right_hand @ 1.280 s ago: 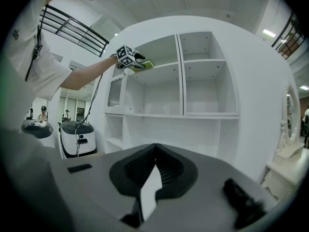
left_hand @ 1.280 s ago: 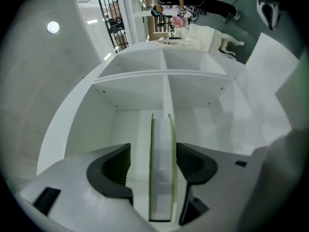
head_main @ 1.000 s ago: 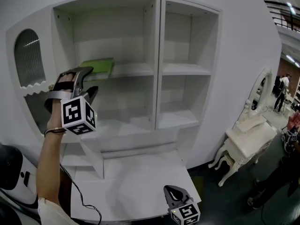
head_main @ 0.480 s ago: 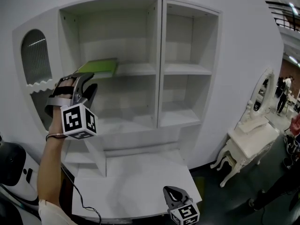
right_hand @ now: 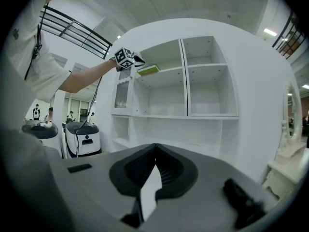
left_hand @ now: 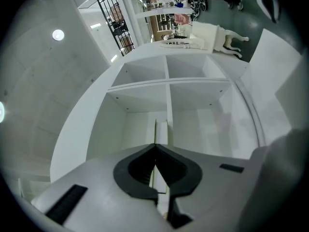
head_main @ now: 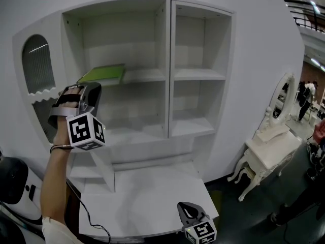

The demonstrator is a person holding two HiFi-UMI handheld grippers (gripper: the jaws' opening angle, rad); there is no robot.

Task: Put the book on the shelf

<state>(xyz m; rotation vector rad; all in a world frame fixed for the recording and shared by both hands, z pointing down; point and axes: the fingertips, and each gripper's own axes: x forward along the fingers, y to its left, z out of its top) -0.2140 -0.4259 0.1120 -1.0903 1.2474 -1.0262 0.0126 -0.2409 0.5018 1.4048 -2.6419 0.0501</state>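
Observation:
A thin green book (head_main: 103, 74) lies flat on the upper left shelf (head_main: 144, 75) of the white shelf unit, its near edge hanging slightly over the front. My left gripper (head_main: 94, 90) is raised just below and in front of the book, shut and empty, apart from it. In the left gripper view the book (left_hand: 155, 129) shows edge-on as a thin green line just beyond the closed tips (left_hand: 155, 146). My right gripper (head_main: 185, 210) hangs low over the white desk, shut with nothing in it. From the right gripper view (right_hand: 155, 145) I see the book (right_hand: 148, 69) and the left gripper (right_hand: 127, 58) far off.
The shelf unit has a right column (head_main: 199, 75) of open compartments and an arched niche (head_main: 37, 60) at the left. A white desk (head_main: 144, 197) stands below. An ornate white dressing table (head_main: 266, 154) with a mirror is at the right, a white machine (head_main: 12, 187) at bottom left.
The left gripper's jaws have closed from wide open. The book stays on the shelf. The right gripper has not moved.

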